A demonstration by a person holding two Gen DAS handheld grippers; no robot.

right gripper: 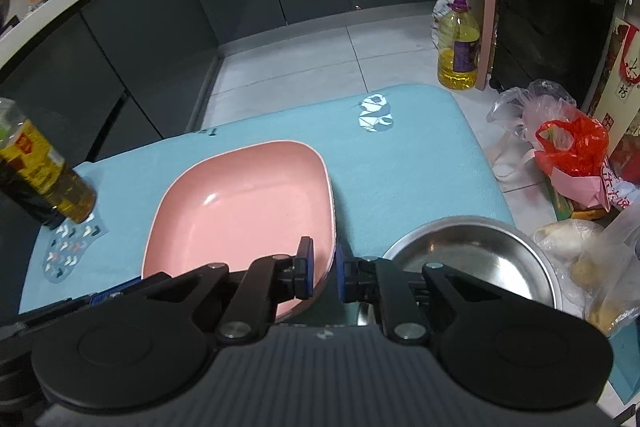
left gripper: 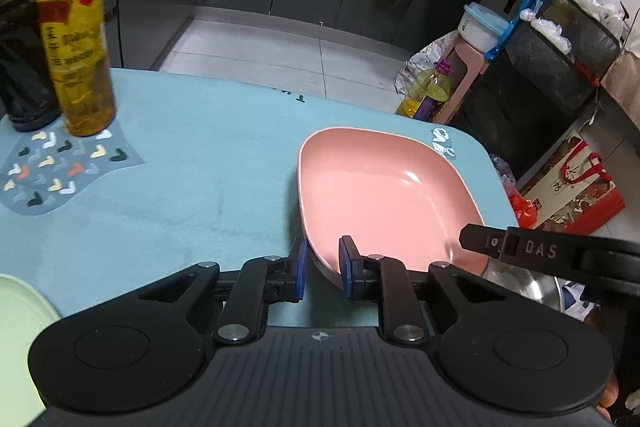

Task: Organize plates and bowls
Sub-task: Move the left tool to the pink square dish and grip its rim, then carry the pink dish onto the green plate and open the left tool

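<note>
Both grippers grip the pink square plate (left gripper: 384,195) at its near rim. Left gripper (left gripper: 322,267): jaws pinching the plate's near-left corner edge, one blue pad outside the rim, one inside. Right gripper (right gripper: 323,269): jaws pinching the near-right edge the same way, one pad in the dish, one outside. No earlier view, so no motion noted.

Plate sits on the blue-covered desk (left gripper: 192,147), right of centre, apparently flat or barely tipped; can't tell if it has lifted. Steel bowl (right gripper: 476,259) just beside the plate's right edge, at the desk's near-right corner. Pale green plate (left gripper: 16,327) only partly in view at the near-left edge, well apart from the pink one.

Step, as judged: two-handed grasp made, lift not yet done. Next move needs both hands rising together, level, so the rim doesn't slip from the pads; the destination is probably a stack with the green plate, but that's unclear.

Writing: "DAS" on the right gripper's black finger in the left wrist view. Oil bottle (left gripper: 76,55) at the far left has a yellow-red label with Chinese text, unreadable. Red gift bag (left gripper: 576,183) on the floor shows Chinese characters, illegible.
</note>
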